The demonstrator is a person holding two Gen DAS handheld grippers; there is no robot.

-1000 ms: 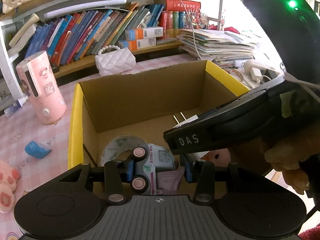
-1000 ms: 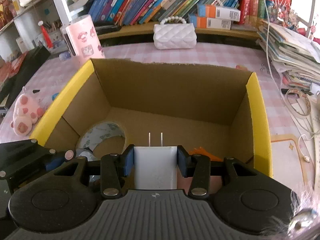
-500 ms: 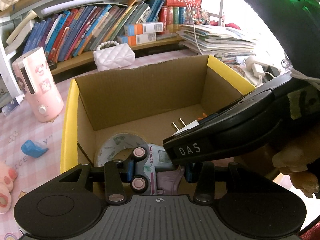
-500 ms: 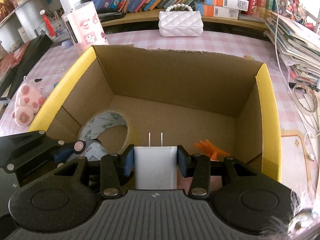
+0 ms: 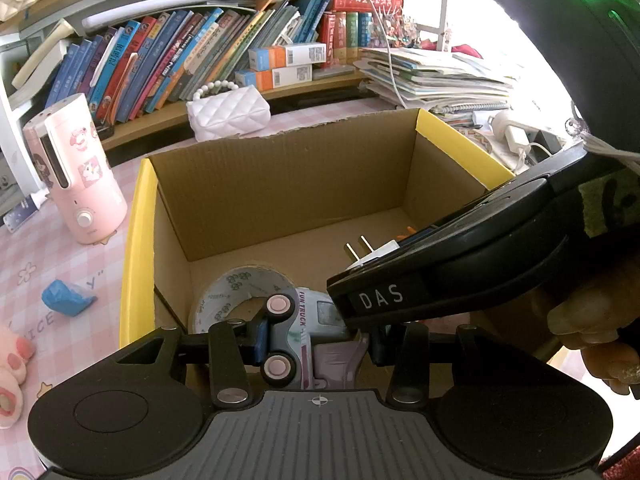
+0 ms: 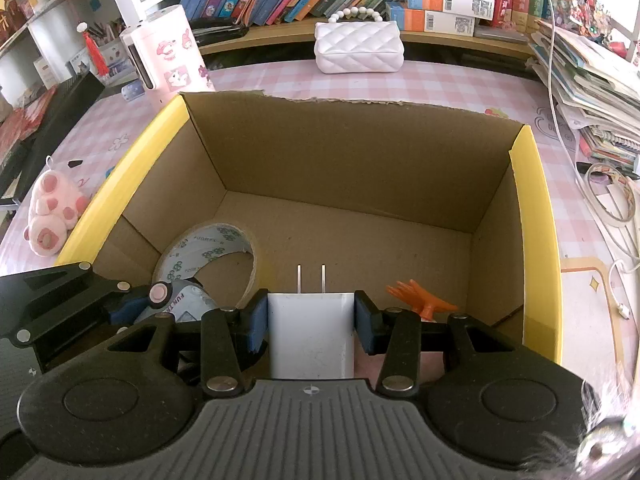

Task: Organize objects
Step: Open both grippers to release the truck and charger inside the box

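White charger plug (image 6: 311,334) pinched between the blue pads (image 6: 365,328) of the right gripper (image 6: 311,326), prongs pointing forward, held over the near part of the open cardboard box (image 6: 352,168). Toy truck (image 5: 298,338) — pale, with pink wheels and "FUN TRUCK" on its side — clamped on its side between the pads of the left gripper (image 5: 316,340), also over the near edge of the box, just left of the charger. Both sets of fingers closed onto their loads, not spread.

Inside the box: a roll of tape (image 6: 208,258) lying against the left wall, just beyond the truck, and a small orange plastic piece (image 6: 420,298) on the floor to the right of the charger. Rest of the box floor bare cardboard. Yellow-edged flaps (image 6: 538,216) down both sides.

Box resting on a pink checked tablecloth (image 6: 440,84). Around it — a pink humidifier (image 5: 74,168) at the far left corner, a white quilted purse (image 6: 358,46) behind, a pink plush paw (image 6: 52,216) and a crumpled blue scrap (image 5: 66,296) off to the left. Stack of papers (image 5: 436,80) and white cables (image 6: 612,208) to the right; shelf of books (image 5: 180,52) along the back.
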